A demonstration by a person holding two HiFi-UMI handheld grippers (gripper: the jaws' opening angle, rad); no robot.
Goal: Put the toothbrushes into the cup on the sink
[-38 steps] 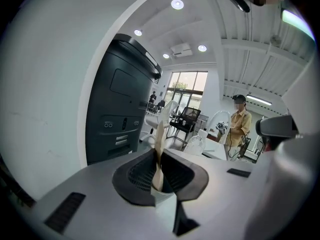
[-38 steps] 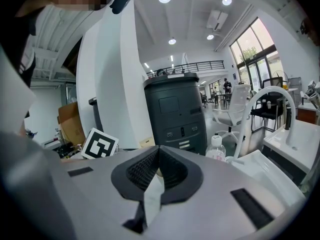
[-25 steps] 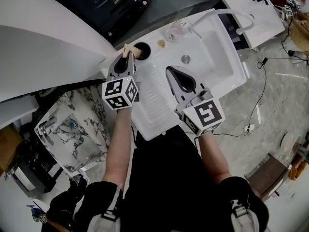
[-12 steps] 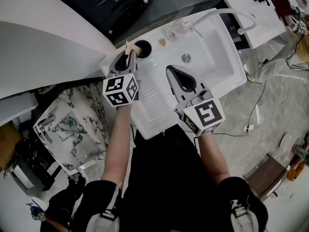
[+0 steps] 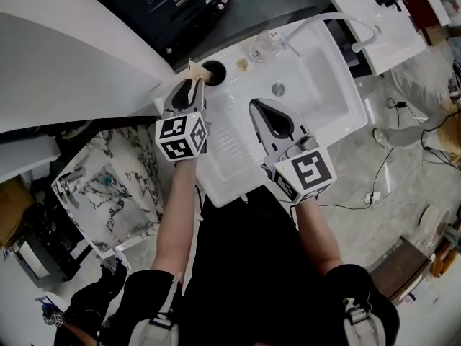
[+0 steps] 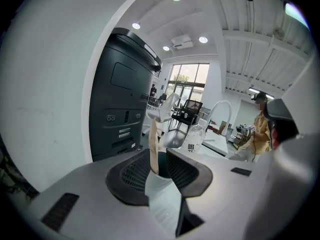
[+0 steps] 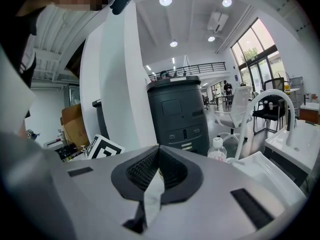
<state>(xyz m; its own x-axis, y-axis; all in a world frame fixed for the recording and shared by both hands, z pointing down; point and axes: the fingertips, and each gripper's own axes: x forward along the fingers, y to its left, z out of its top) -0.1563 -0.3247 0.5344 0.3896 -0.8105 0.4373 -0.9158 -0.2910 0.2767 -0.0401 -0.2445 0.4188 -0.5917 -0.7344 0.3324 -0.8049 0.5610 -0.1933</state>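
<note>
A tan toothbrush point(image 5: 192, 71) stands upright between the jaws of my left gripper point(image 5: 190, 86), which is shut on it. In the left gripper view its flat handle point(image 6: 153, 145) rises out of the closed left gripper point(image 6: 159, 158). Just right of the brush tip a dark round cup point(image 5: 214, 71) stands on the back left of the white sink point(image 5: 320, 85). My right gripper point(image 5: 257, 107) hovers over the ribbed drainboard point(image 5: 229, 144); it is shut, and the right gripper point(image 7: 159, 156) holds nothing.
A clear plastic bottle point(image 5: 262, 46) stands behind the basin, also seen as a bottle point(image 6: 195, 139) near the curved white faucet point(image 5: 347, 20). A dark grey machine point(image 7: 180, 116) stands behind the sink. A marbled stand point(image 5: 108, 186) sits at the left, and cables lie on the floor at the right.
Both grippers stay almost where they were, the left still shut on the toothbrush beside the cup. Only the head view shifts slightly.
</note>
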